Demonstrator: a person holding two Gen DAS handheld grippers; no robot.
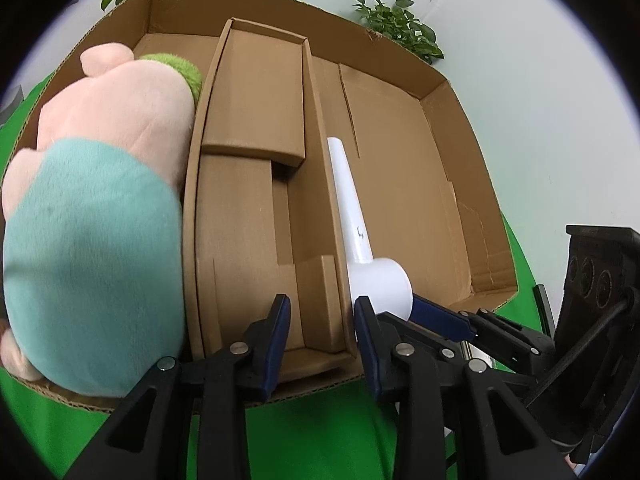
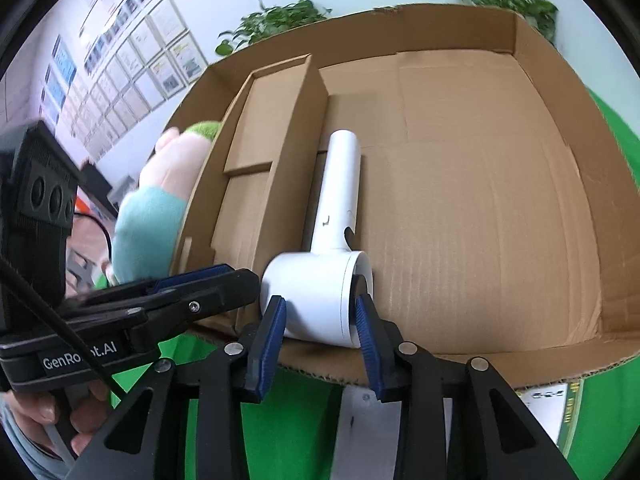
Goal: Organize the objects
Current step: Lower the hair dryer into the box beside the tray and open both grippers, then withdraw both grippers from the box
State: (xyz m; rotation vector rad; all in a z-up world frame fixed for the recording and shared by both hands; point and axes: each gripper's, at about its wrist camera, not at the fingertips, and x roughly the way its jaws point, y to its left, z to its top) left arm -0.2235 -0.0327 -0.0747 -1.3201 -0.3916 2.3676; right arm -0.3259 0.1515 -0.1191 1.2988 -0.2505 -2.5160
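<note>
A white hair dryer [image 2: 320, 292] lies in the large cardboard box [image 2: 500, 208], handle pointing away, beside the box's cardboard divider insert [image 2: 256, 184]. My right gripper [image 2: 320, 320] is shut on the dryer's barrel, one blue pad on each side. In the left wrist view the dryer [image 1: 380, 284] lies right of the insert [image 1: 248, 200]. My left gripper [image 1: 322, 320] is open and empty over the box's near edge, straddling the insert's right wall. A plush toy, pink with a teal shirt [image 1: 92, 208], fills the box's left section.
The box stands on a green cloth [image 1: 320, 432]. Potted plants [image 1: 400, 24] stand behind the box against a pale wall. Framed papers [image 2: 132, 60] hang on the left wall. White paper [image 2: 372, 432] lies on the cloth below the right gripper.
</note>
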